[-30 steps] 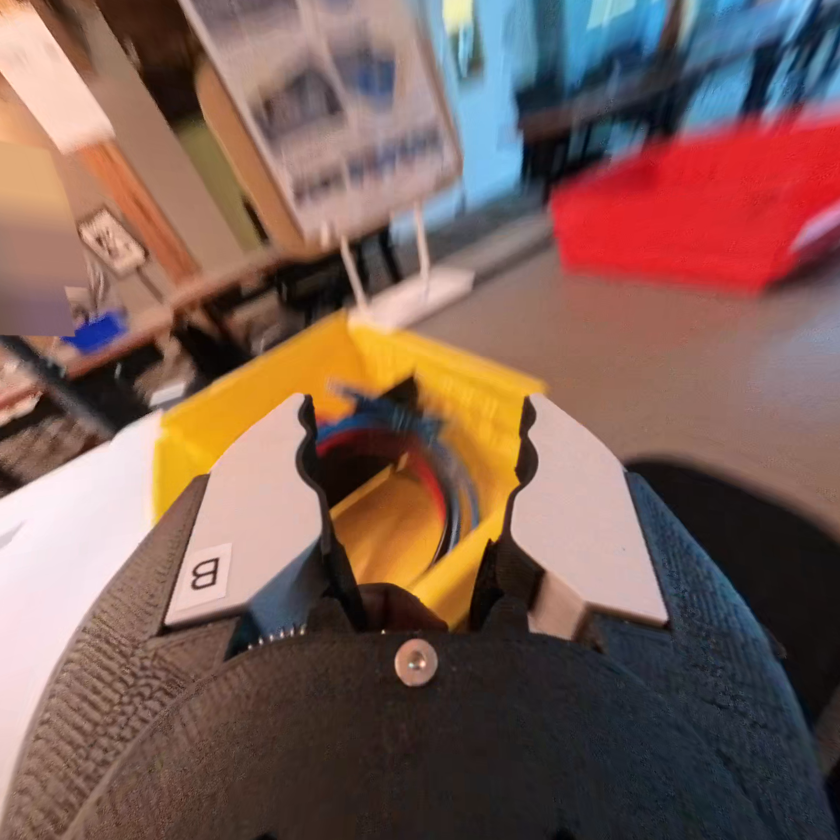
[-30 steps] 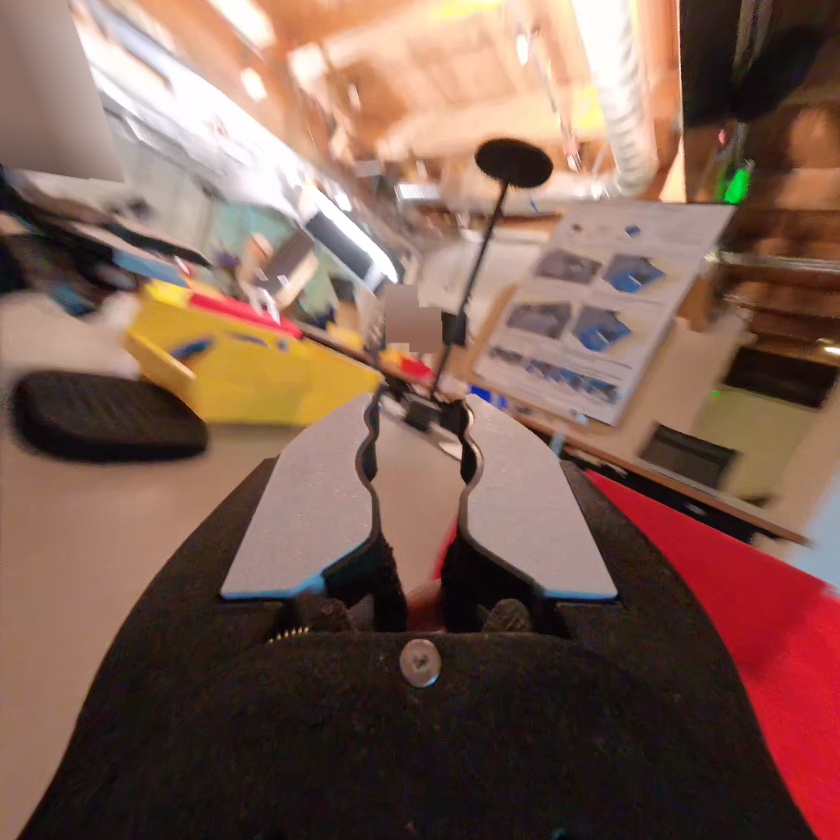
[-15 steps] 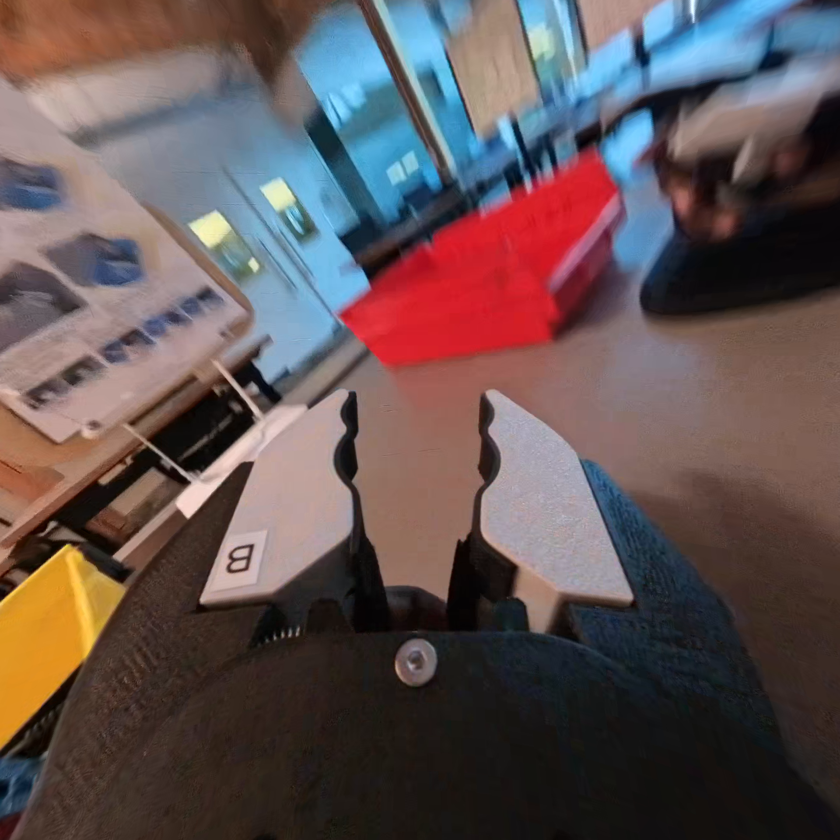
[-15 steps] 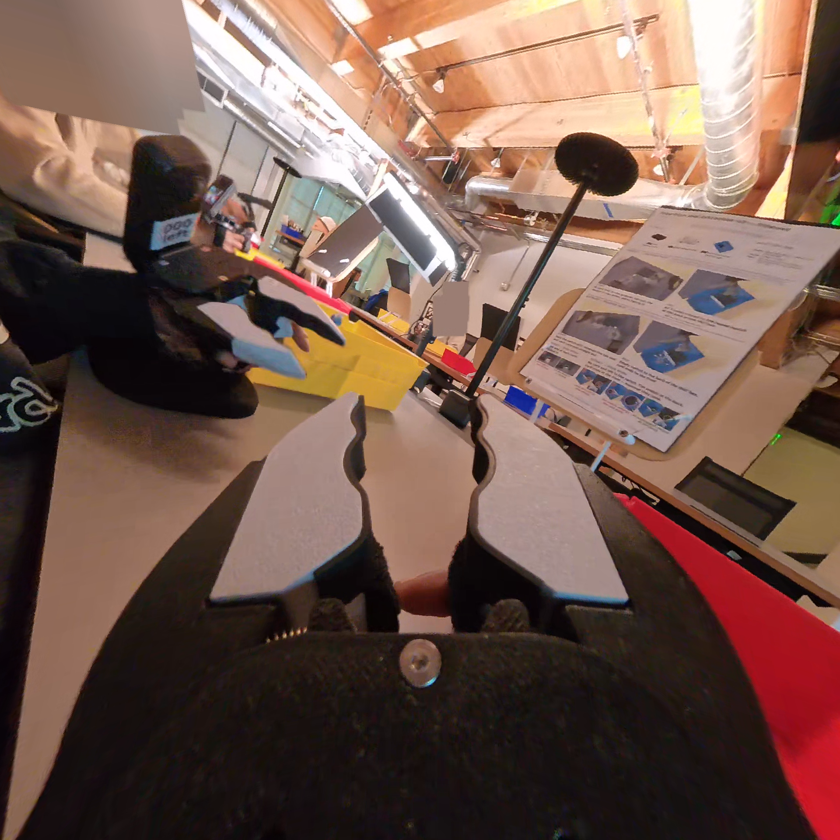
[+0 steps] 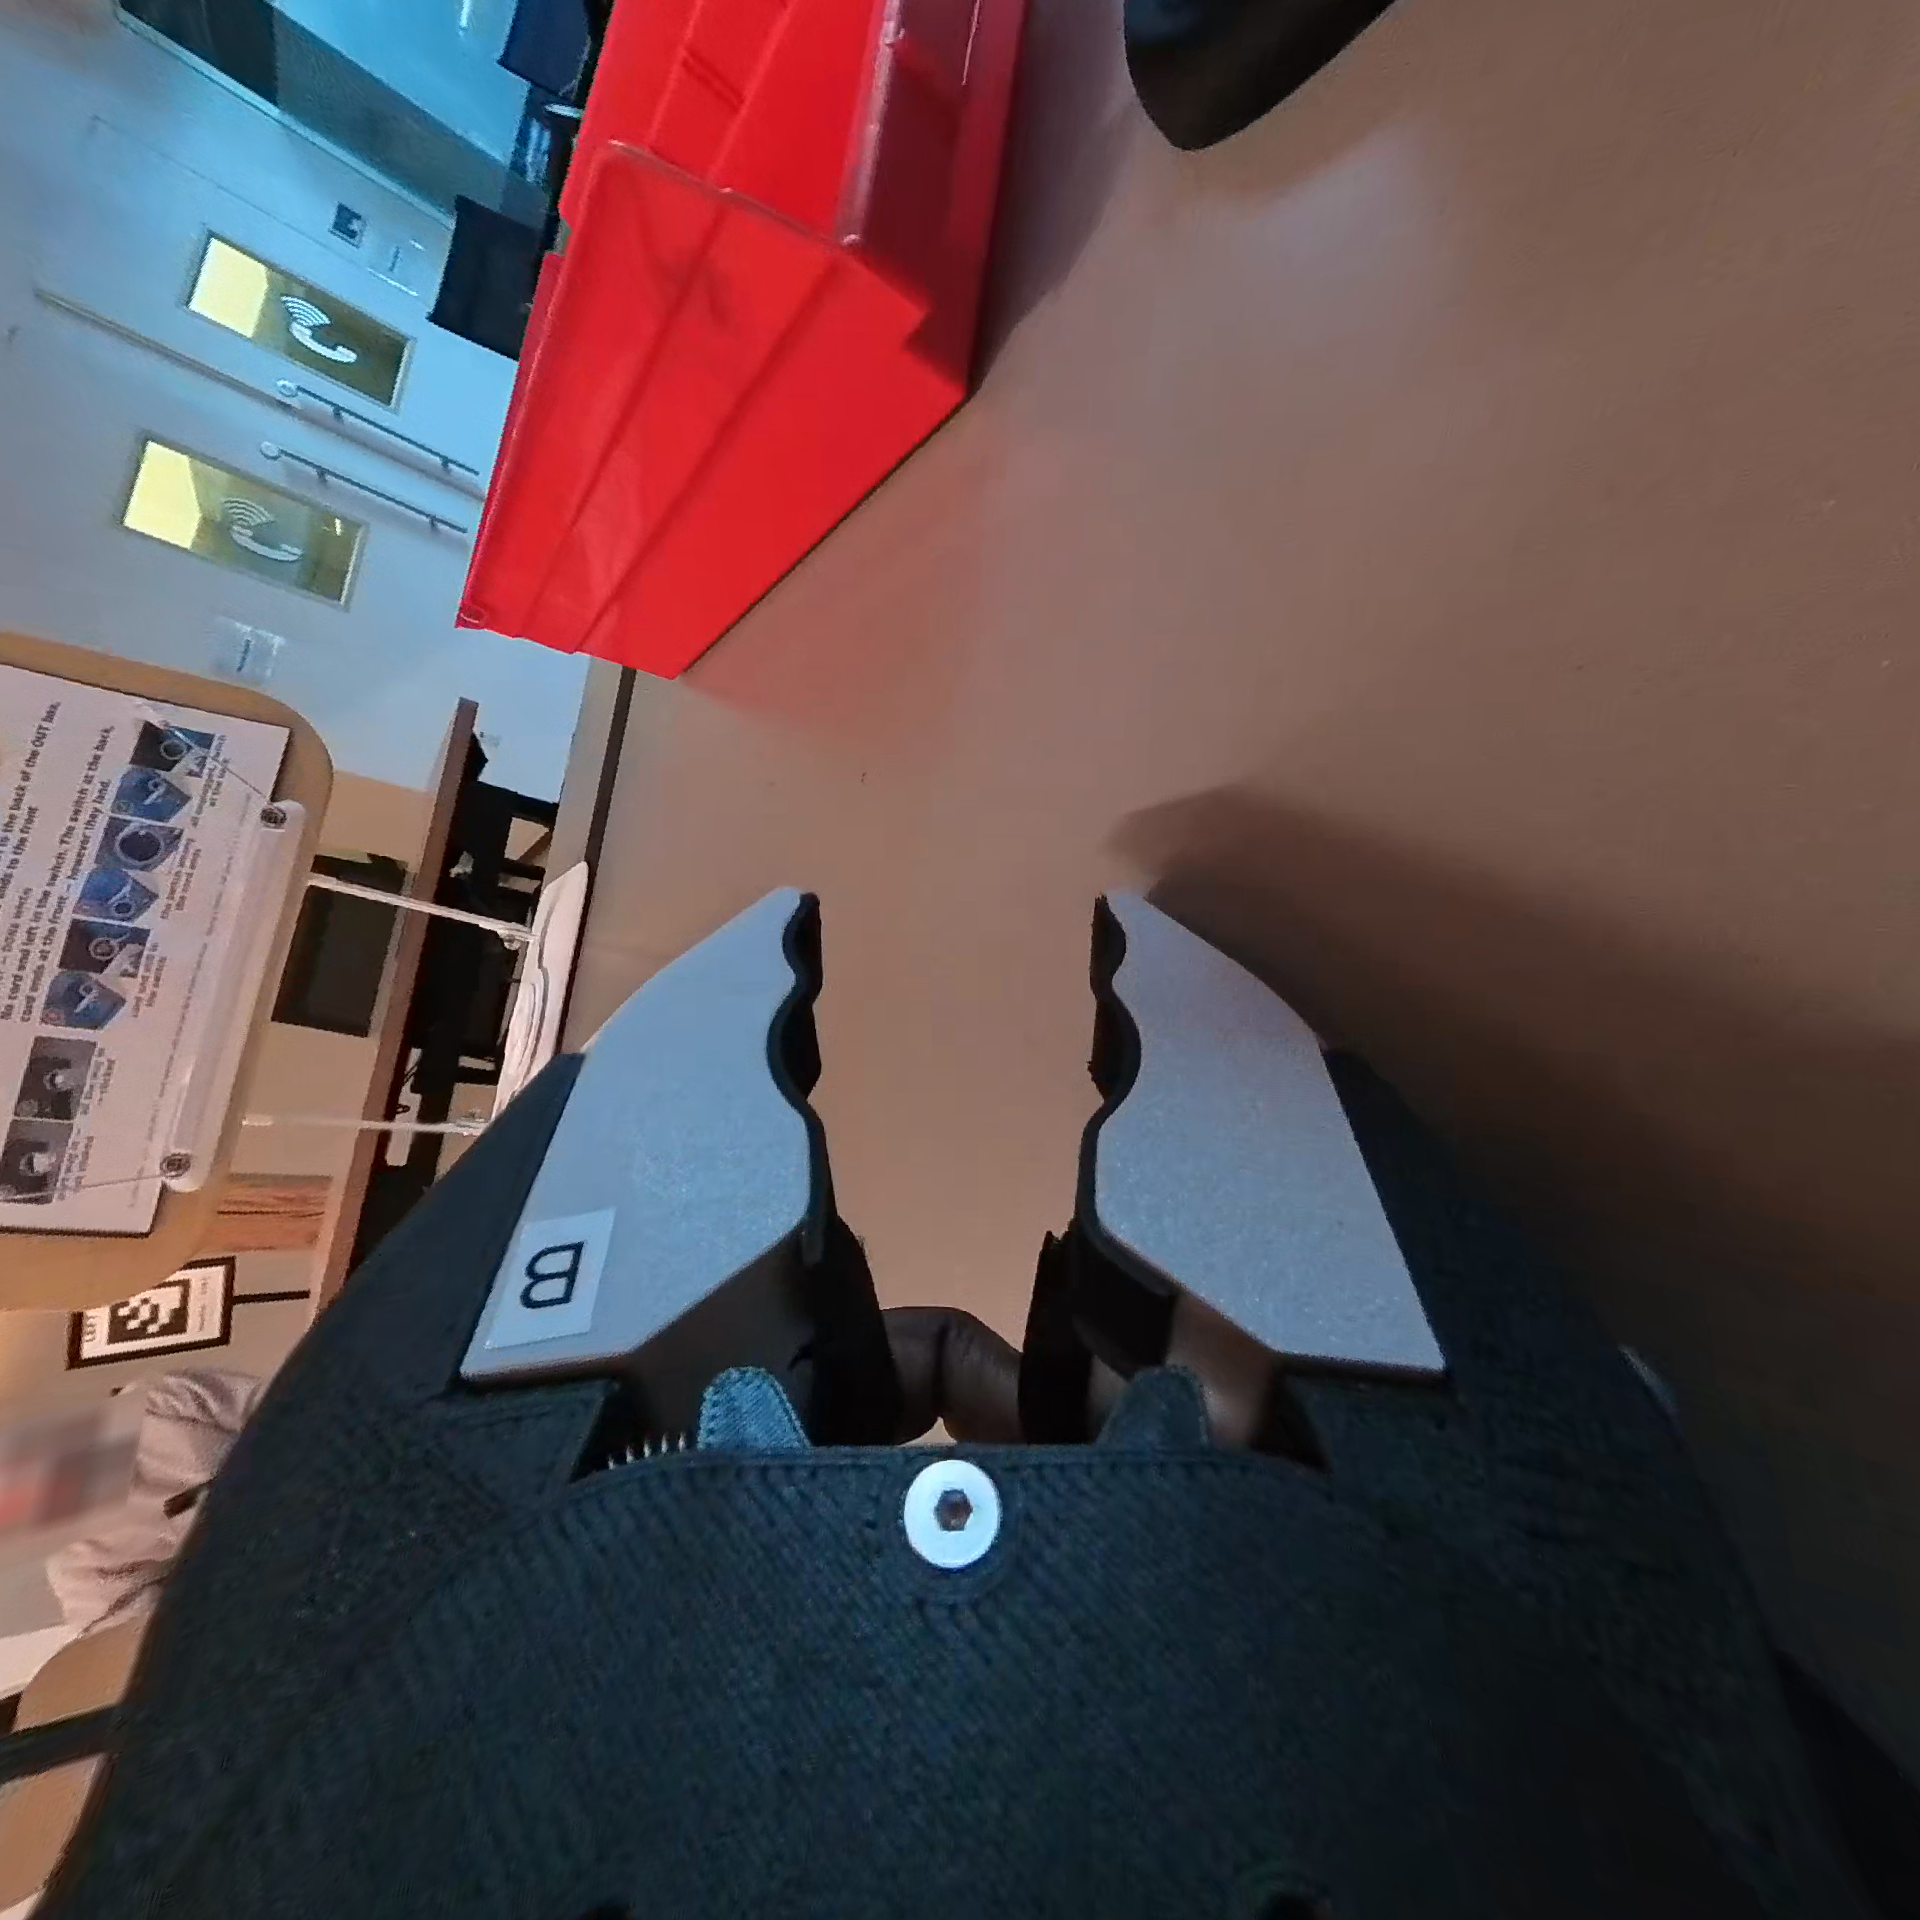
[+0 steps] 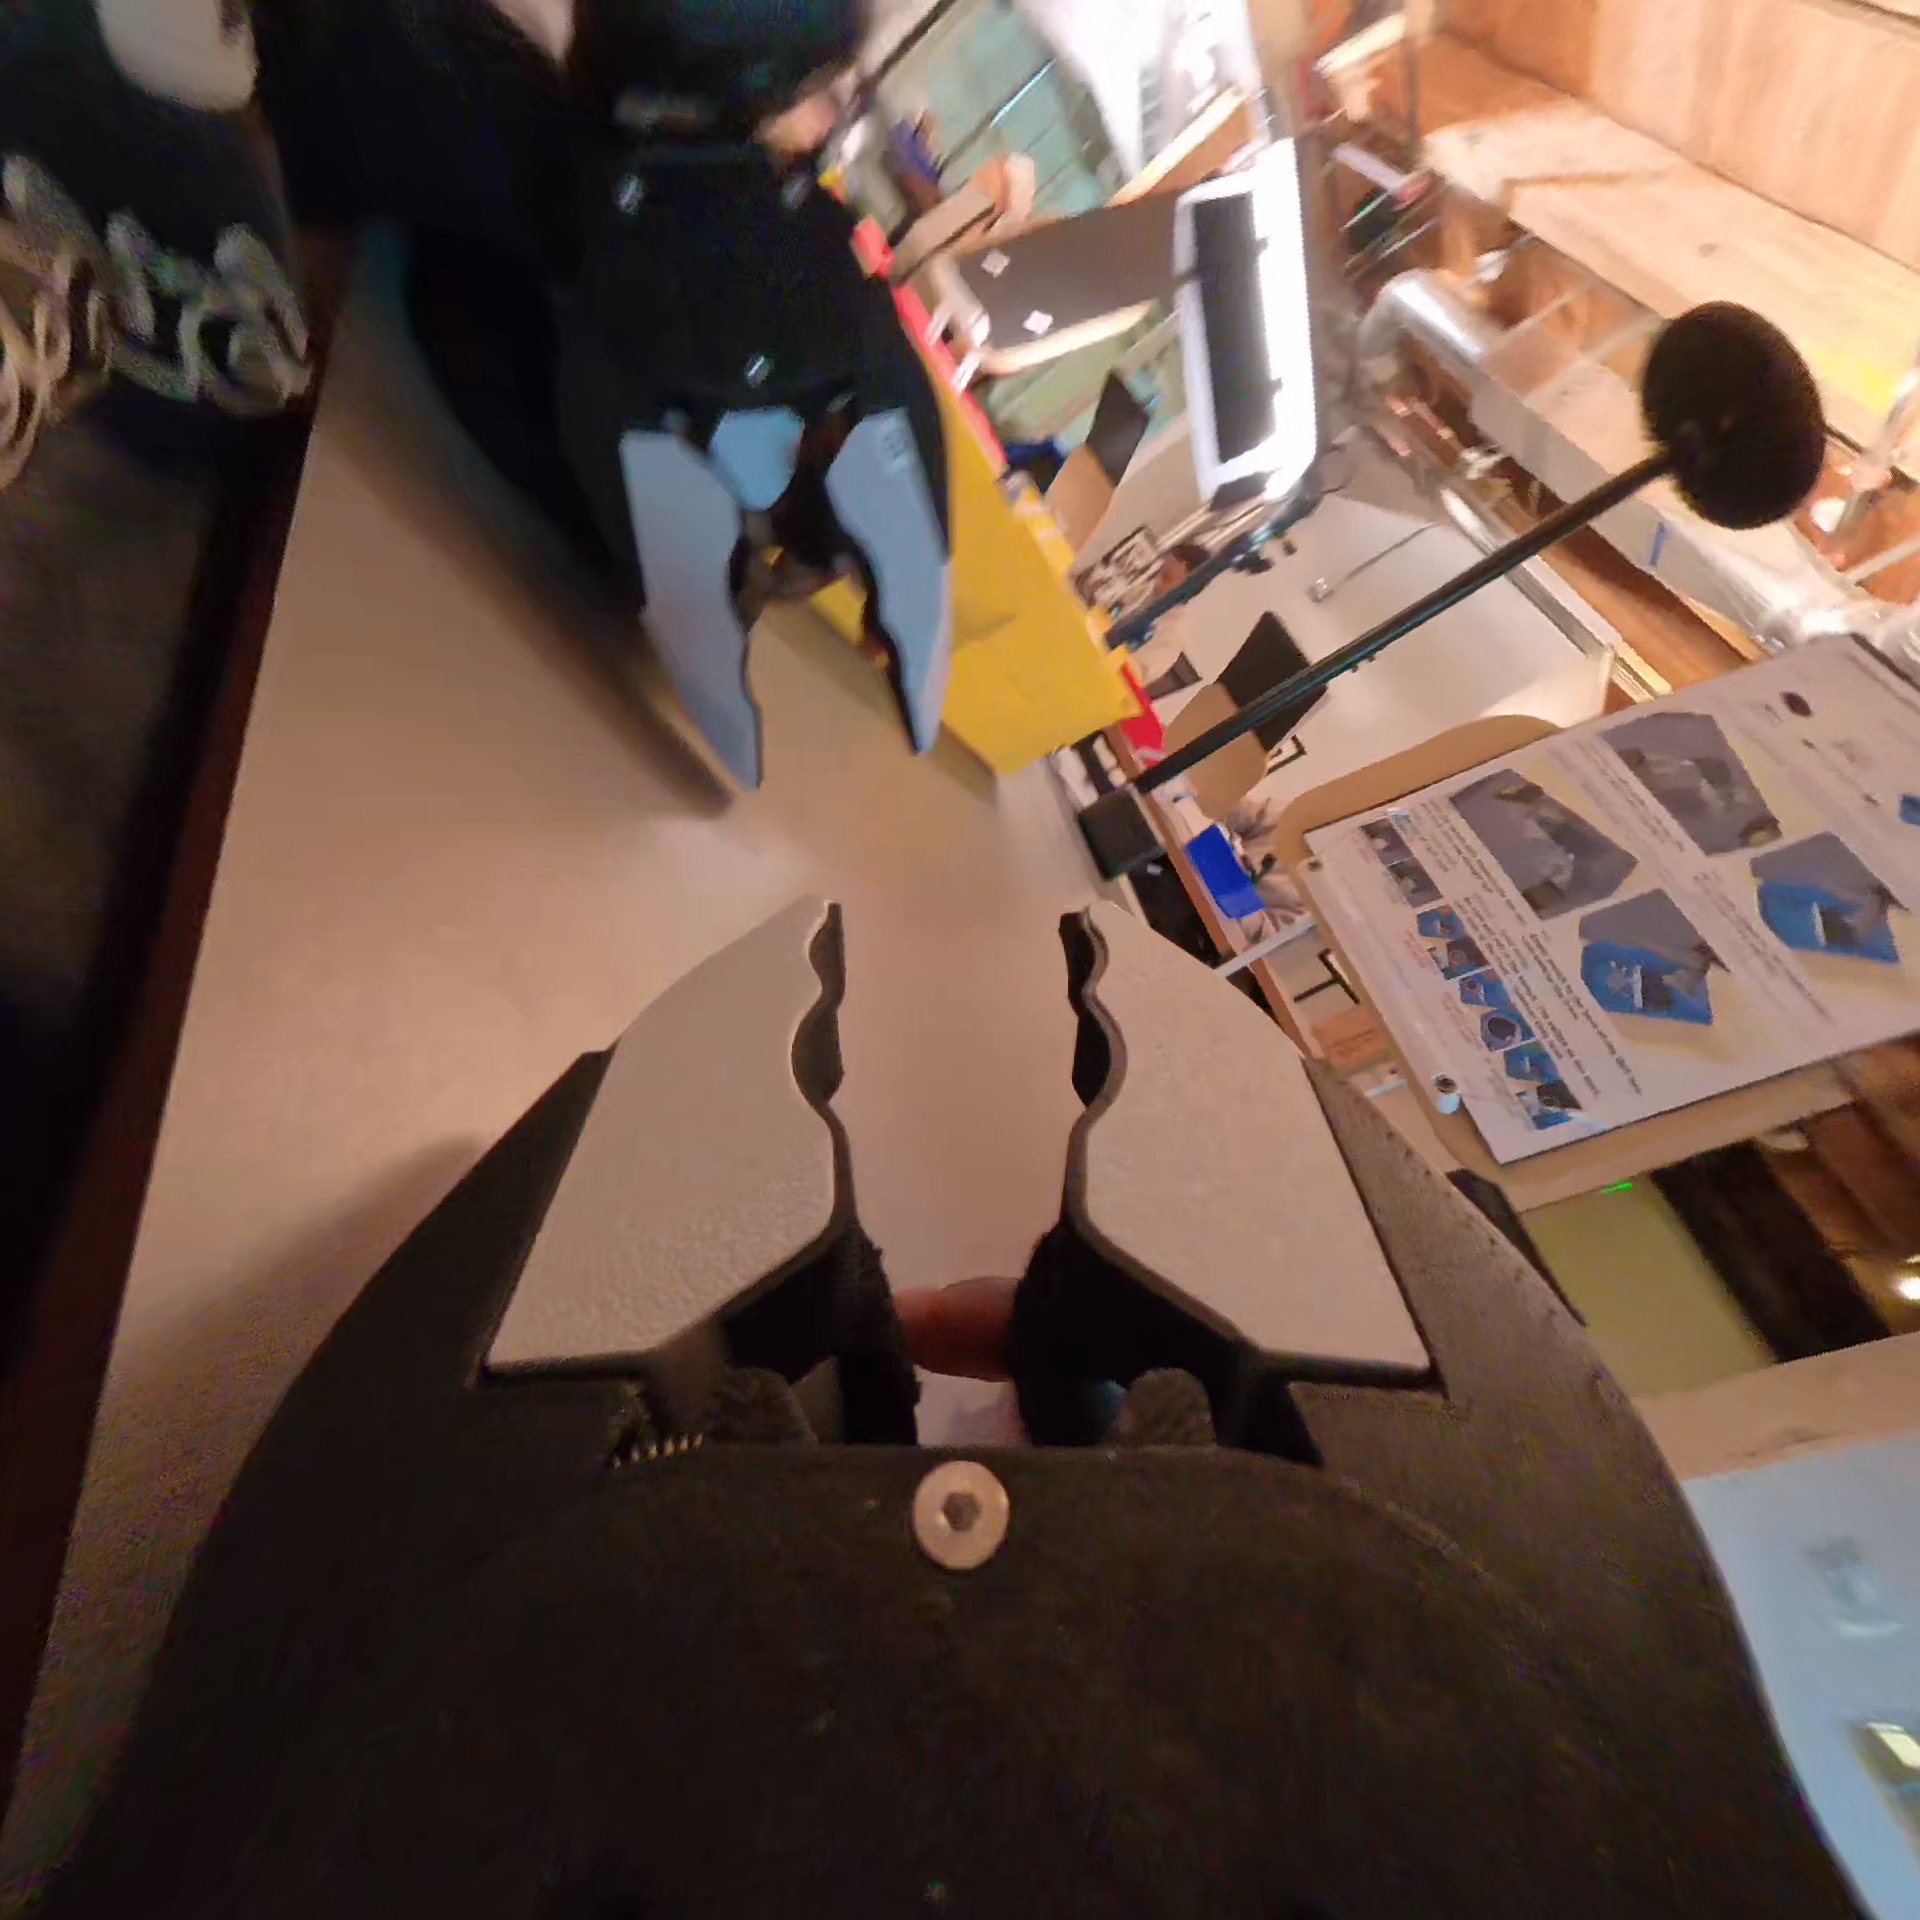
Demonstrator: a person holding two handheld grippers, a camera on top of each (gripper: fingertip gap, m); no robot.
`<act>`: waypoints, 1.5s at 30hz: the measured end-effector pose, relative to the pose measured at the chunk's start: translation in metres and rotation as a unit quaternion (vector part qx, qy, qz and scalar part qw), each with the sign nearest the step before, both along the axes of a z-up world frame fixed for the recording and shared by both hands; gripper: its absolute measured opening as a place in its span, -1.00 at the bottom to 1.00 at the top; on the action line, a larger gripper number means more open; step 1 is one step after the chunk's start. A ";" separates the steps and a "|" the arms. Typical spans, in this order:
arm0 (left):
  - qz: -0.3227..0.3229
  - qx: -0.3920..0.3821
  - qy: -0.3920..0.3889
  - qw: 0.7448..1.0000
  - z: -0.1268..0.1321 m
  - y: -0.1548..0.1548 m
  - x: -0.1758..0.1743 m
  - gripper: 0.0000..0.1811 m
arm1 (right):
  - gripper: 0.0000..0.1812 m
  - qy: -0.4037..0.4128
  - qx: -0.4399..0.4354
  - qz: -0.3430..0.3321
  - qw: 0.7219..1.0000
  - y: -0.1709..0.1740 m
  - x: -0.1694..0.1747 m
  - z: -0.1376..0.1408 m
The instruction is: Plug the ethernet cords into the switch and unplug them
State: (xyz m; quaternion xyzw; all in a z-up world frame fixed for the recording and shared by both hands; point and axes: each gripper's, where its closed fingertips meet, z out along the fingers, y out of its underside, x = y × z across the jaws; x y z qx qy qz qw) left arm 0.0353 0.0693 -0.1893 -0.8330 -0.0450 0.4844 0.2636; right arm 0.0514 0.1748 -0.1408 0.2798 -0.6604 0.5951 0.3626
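No ethernet cords and no switch show in either view now. My left gripper point(image 5: 954, 920) is open and empty, rolled on its side above the bare tan table point(image 5: 1455, 623), pointing toward a red bin point(image 5: 727, 343). My right gripper point(image 6: 945, 920) is open and empty, also rolled, over the same table point(image 6: 436, 831). The left gripper also shows in the right wrist view point(image 6: 831, 758), open, in front of a yellow bin point(image 6: 1013, 644).
An instruction board on a stand is at the table's back edge point(image 5: 114, 935) point(image 6: 1621, 935). A black rod with a round dark head point(image 6: 1725, 426) rises from a base. A person's dark clothing point(image 6: 125, 312) is at the near table edge. Across from one pair of fingers to the other is roughly 12 cm.
My left gripper swung away from the yellow bin holding cables, toward the red bin, and rolled sideways. My right gripper also rolled. Both jaws widened slightly and stayed empty.
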 end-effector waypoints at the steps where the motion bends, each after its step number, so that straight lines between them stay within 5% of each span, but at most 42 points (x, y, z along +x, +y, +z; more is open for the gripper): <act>1: 0.002 -0.004 0.000 1.000 -0.001 0.000 0.000 -0.45 | -0.55 0.026 0.028 -0.007 0.999 -0.003 0.000 -0.009; 5: 0.005 -0.007 0.003 1.000 -0.001 -0.001 -0.001 -0.46 | -0.78 0.102 0.080 -0.048 0.990 -0.009 -0.005 -0.027; 24: 0.000 0.002 -0.002 1.000 0.001 0.001 0.003 -0.46 | -0.81 0.110 0.079 -0.053 0.989 -0.010 -0.006 -0.026; 27: -0.023 0.085 -0.035 0.996 0.023 0.006 0.018 -0.36 | -0.81 0.110 0.080 -0.054 0.989 -0.010 -0.006 -0.026; 29: -0.021 0.192 -0.009 0.981 0.068 0.001 0.025 -0.35 | -0.81 0.110 0.080 -0.054 0.989 -0.010 -0.006 -0.026; 33: 0.059 0.341 0.068 0.936 0.163 -0.064 0.034 -0.35 | -0.81 0.109 0.083 -0.058 0.989 -0.011 -0.008 -0.027; 38: 0.193 0.375 0.150 0.894 0.250 -0.195 0.012 -0.35 | -0.82 0.109 0.083 -0.060 0.989 -0.011 -0.008 -0.027; 40: 0.294 0.387 0.087 0.870 0.242 -0.250 -0.016 -0.35 | -0.82 0.109 0.086 -0.063 0.988 -0.012 -0.009 -0.027; 42: 0.420 0.398 -0.011 0.816 0.207 -0.298 -0.041 -0.26 | -0.82 0.109 0.089 -0.068 0.988 -0.012 -0.011 -0.028; 45: 0.477 0.416 -0.173 0.755 0.141 -0.317 -0.064 -0.06 | -0.82 0.109 0.090 -0.070 0.987 -0.013 -0.012 -0.028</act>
